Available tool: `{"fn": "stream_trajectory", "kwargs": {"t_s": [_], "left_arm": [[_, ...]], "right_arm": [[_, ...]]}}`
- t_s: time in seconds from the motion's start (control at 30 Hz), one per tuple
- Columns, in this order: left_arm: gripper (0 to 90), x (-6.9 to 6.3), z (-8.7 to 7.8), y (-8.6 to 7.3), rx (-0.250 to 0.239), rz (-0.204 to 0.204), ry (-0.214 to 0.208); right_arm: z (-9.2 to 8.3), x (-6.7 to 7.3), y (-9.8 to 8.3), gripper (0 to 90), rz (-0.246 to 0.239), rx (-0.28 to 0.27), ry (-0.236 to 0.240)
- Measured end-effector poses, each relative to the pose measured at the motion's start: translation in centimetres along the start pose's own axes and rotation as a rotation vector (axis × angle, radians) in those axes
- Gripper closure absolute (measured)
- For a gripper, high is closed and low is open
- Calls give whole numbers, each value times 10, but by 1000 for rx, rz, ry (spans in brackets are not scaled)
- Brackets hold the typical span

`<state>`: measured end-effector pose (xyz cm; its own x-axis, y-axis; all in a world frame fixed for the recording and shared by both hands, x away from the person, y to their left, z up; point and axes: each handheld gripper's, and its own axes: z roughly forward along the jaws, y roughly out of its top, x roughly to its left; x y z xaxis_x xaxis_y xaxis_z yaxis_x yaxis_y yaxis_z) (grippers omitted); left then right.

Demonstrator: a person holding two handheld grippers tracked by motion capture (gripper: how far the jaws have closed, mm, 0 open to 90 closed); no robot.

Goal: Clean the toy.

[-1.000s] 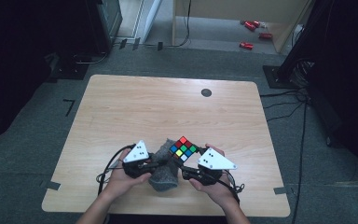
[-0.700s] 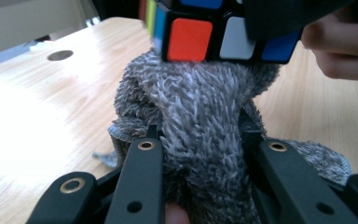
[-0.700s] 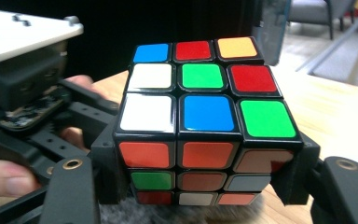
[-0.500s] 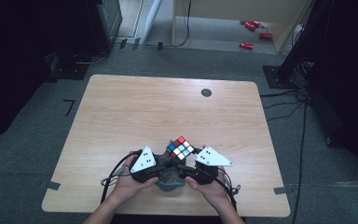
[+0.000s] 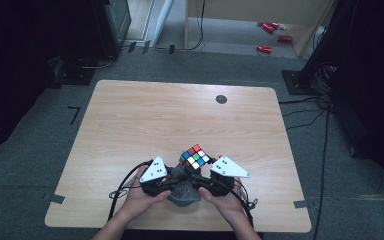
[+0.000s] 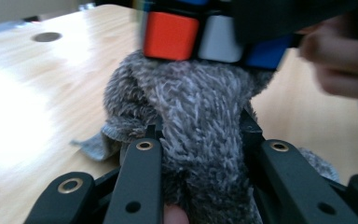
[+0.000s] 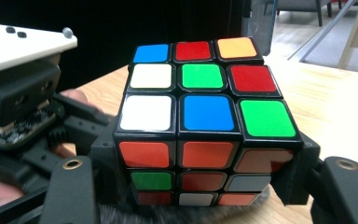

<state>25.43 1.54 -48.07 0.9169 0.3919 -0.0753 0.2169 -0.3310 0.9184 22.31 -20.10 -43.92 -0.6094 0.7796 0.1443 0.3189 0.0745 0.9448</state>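
Note:
A scrambled Rubik's cube (image 5: 195,156) is held above the wooden table (image 5: 180,115) near its front edge, with my right gripper (image 5: 203,169) shut on it. In the right gripper view the cube (image 7: 200,112) sits between the jaws of the right gripper (image 7: 200,163), squeezed on its left and right sides. My left gripper (image 5: 174,176) is shut on a grey fuzzy cloth (image 5: 184,192). In the left gripper view the cloth (image 6: 200,107) bulges up from the left gripper (image 6: 200,140) and touches the underside of the cube (image 6: 191,35).
A dark round grommet (image 5: 221,99) sits in the table's far side. Black cables (image 5: 125,182) trail from both grippers over the front edge. Red objects (image 5: 265,48) lie on the floor beyond the table. The left gripper's body (image 7: 18,93) is close beside the cube.
My left gripper and the cloth have shifted slightly toward the front edge and in under the cube. The right gripper and the cube have stayed in place.

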Motion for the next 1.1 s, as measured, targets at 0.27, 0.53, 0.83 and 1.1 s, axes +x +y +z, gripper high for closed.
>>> {"fn": "stream_trajectory", "kwargs": {"t_s": [0.27,0.53,0.83,1.1], "left_arm": [[721,17,-6,0,-36,-132,71],[710,8,-1,1,-3,-97,33],[702,11,-1,-2,-12,-108,7],[560,32,-12,-3,24,-135,177]], "right_arm": [[-1,3,1,344,3,8,28],[1,1,1,344,11,9,18],[2,3,1,344,5,17,29],[0,-4,-2,344,-2,37,-19]]}}
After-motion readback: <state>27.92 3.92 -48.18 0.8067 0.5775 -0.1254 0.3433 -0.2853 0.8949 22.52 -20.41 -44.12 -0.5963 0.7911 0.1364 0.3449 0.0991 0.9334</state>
